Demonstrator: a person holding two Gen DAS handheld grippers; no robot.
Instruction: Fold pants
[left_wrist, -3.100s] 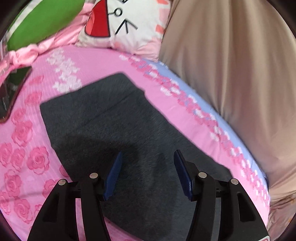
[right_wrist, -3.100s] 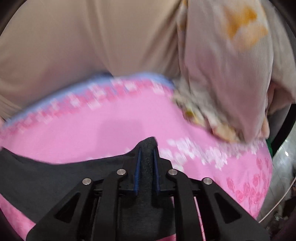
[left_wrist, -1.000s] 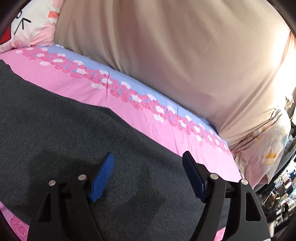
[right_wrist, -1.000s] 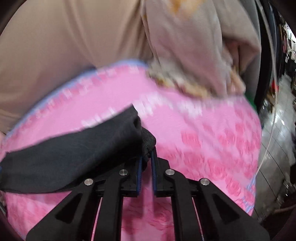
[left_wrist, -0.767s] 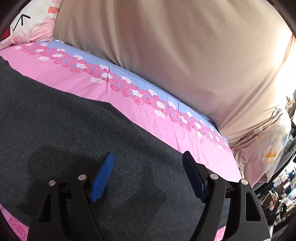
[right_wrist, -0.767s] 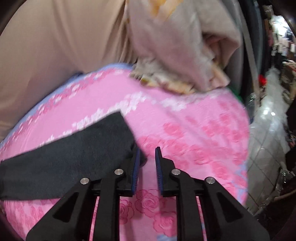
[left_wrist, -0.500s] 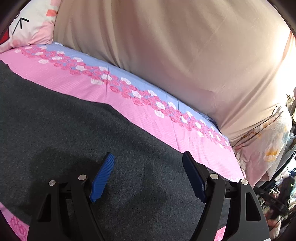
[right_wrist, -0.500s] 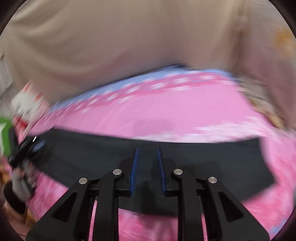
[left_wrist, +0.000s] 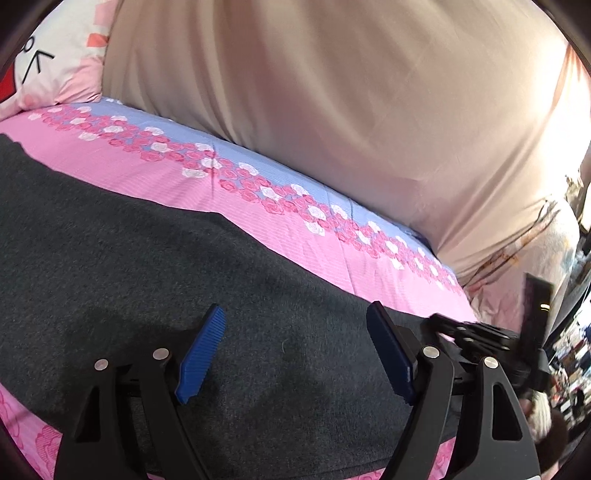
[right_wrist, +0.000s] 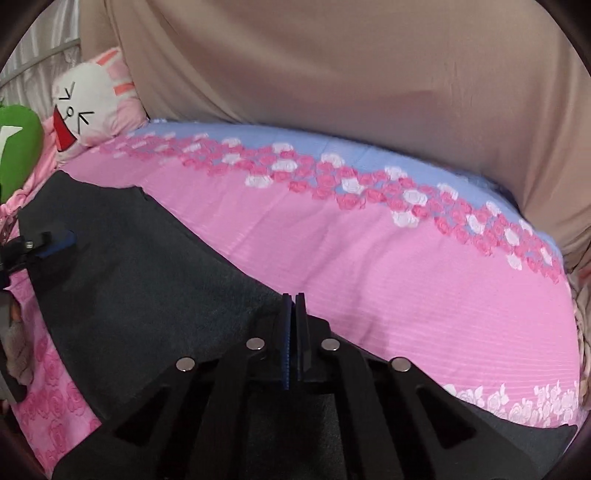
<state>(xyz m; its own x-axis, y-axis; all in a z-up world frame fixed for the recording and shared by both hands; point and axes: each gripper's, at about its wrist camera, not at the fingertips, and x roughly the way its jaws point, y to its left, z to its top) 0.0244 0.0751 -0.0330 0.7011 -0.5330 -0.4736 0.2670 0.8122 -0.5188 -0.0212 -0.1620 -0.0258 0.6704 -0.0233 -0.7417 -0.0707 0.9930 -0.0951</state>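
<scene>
— Where are the pants?

— The dark grey pants lie flat along the near side of the bed, on its pink rose-print sheet, with a beige curtain hanging behind the far edge.

— And the left hand-held gripper?

— The left hand-held gripper hovers over the pants, released, blue pads wide apart with nothing between them.

— The right one?

— The right hand-held gripper is clenched, pads pressed together on nothing, above the pants' far edge.
</scene>
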